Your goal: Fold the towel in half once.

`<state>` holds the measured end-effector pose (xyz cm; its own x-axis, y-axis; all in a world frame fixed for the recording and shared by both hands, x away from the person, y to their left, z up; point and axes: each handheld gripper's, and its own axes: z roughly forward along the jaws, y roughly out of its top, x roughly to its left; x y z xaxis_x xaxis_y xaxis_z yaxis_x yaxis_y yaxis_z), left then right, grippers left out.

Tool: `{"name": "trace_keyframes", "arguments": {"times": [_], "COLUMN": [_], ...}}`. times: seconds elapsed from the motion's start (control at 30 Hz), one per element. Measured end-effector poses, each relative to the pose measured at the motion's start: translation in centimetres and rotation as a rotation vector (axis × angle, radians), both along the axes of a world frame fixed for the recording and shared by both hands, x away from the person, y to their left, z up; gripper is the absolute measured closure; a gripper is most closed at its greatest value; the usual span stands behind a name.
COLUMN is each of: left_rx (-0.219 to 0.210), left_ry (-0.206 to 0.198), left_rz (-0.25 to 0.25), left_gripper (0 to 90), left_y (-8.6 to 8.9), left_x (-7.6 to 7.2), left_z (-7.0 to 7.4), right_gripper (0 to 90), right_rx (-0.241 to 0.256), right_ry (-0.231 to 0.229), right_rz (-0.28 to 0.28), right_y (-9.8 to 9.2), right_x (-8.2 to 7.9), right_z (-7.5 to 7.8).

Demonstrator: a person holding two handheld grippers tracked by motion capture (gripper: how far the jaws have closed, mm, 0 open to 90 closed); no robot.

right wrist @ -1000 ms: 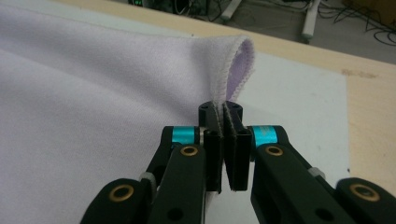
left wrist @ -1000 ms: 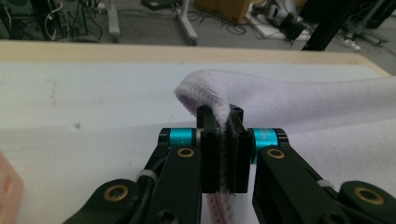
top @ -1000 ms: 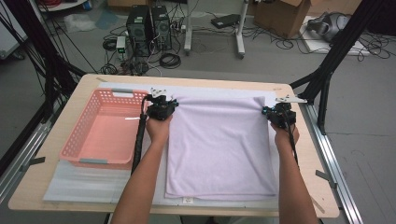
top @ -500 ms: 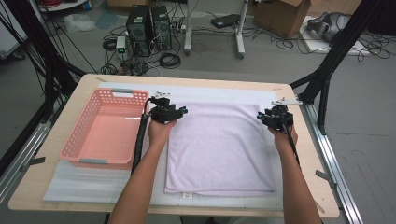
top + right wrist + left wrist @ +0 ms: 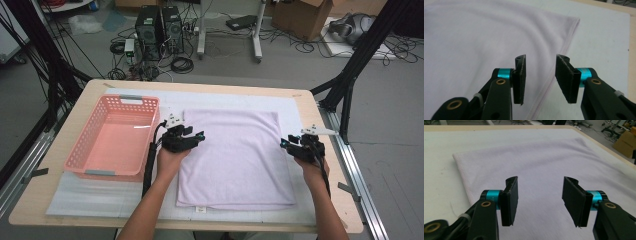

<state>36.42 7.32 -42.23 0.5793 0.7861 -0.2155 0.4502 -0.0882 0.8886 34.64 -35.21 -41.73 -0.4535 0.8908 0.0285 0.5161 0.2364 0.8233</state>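
A pale lilac towel (image 5: 235, 155) lies flat, folded, on the white mat in the middle of the table. My left gripper (image 5: 197, 137) hovers over the towel's left edge, about halfway along it, jaws open with nothing between them. In the left gripper view the towel (image 5: 544, 162) spreads beyond the open left gripper (image 5: 539, 200). My right gripper (image 5: 286, 144) is at the towel's right edge, also open and holding nothing. In the right gripper view the towel's hemmed edge (image 5: 564, 47) runs between the jaws of the right gripper (image 5: 541, 77).
A pink plastic basket (image 5: 80, 162) stands with nothing in it on the left of the table, close beside the left hand. A white foam mat (image 5: 310, 120) covers the wooden tabletop (image 5: 330, 190). Computers, cables and boxes lie on the floor beyond the far edge.
Both grippers have drawn back from the towel's far corners toward the near side, now at the middle of its side edges. The towel lies flat and looks shorter front to back.
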Motion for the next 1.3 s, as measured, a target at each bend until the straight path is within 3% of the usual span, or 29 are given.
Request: {"name": "trace_keyframes", "arguments": {"times": [0.17,0.27,0.47,0.6,0.7,0.9,1.13,1.3], "left_rx": [-0.013,0.007,0.006,0.028,0.038,0.037,0.038,0.049], "left_ry": [-0.003,-0.001,0.011,0.009,0.042,0.053,0.067,0.08], "left_rz": [-0.028,-0.034,-0.054,-0.079,-0.055,-0.056,-0.051,-0.055], "left_gripper": [53.2,51.8,50.4,51.4,53.8,57.5,63.1,67.8], "left_y": [0.5,0.9,1.8,2.0,2.3,3.1,4.3,4.6], "left_x": [-2.2,-3.4,-5.6,-7.0,-7.9,-10.1,-11.8,-12.9], "left_z": [-0.4,-0.6,-1.5,-1.8,-1.9,-2.2,-2.4,-2.7], "right_gripper": [62.2,62.2,62.2,62.3,62.4,62.2,62.0,61.0], "right_rx": [0.018,0.016,0.028,0.026,0.017,0.016,-0.024,-0.003], "right_ry": [-0.007,-0.009,-0.002,-0.014,-0.014,-0.007,-0.004,-0.016], "right_rz": [0.014,0.03,0.049,0.053,0.061,0.074,0.096,0.09], "right_y": [-0.7,-0.9,-1.2,-1.1,-0.8,-0.4,0.0,-0.1], "right_x": [-3.5,-5.1,-7.6,-9.0,-9.8,-10.7,-11.6,-12.1], "right_z": [-1.0,-1.4,-1.9,-2.0,-2.3,-2.5,-2.4,-2.2]}}
